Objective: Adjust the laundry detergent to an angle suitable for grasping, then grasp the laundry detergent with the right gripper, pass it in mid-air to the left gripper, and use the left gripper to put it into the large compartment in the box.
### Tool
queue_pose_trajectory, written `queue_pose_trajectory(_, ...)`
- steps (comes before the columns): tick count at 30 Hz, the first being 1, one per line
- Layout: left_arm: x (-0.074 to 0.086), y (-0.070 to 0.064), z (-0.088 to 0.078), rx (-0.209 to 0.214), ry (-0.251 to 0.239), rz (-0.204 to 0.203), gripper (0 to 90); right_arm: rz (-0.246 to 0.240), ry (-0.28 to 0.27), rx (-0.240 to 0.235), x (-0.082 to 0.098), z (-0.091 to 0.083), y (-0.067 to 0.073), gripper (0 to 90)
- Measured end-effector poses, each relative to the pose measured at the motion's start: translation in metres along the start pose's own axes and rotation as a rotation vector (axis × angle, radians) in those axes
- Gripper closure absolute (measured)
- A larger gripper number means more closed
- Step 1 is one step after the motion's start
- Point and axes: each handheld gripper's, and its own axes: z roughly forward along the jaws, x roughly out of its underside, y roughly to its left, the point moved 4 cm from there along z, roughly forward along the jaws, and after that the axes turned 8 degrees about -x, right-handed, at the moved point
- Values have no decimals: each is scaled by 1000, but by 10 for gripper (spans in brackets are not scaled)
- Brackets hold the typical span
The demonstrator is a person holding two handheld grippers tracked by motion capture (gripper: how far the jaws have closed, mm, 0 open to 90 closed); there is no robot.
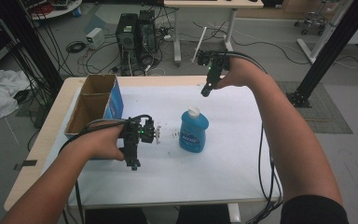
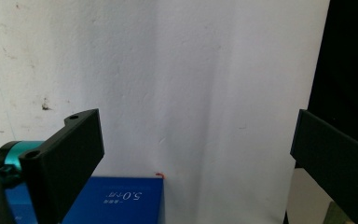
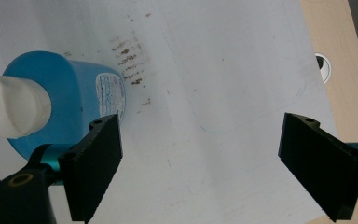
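Overhead, a wooden table covered with a white sheet [image 1: 223,163] fills the middle of the high view. At about ten o'clock on it stands an open brown cardboard box with a blue side [image 1: 94,103]. Near the centre stands an upright blue plastic bottle with a white cap [image 1: 194,129] and a printed label. It looks part full, so likely moderately heavy, with stiff but smooth, rounded walls that could slip. The flatter broad faces of the body, below the shoulder, seem the safest place to grip; the narrow cap gives less purchase.

At eight o'clock from the bottle, the left gripper [image 1: 133,163] hangs near the box, jaws wide and empty. At twelve o'clock, the right gripper [image 1: 206,92] hovers above the sheet, well apart from the bottle, jaws wide and empty.
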Motion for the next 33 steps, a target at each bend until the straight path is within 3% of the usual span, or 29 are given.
queue_pose_trajectory(18,-5,-2,-3,12,11,11,25,3,-15,7,5,-6,-1,126)
queue_pose_trajectory(33,-1,-1,-5,-5,11,-1,25,20,-10,10,7,-4,-7,126)
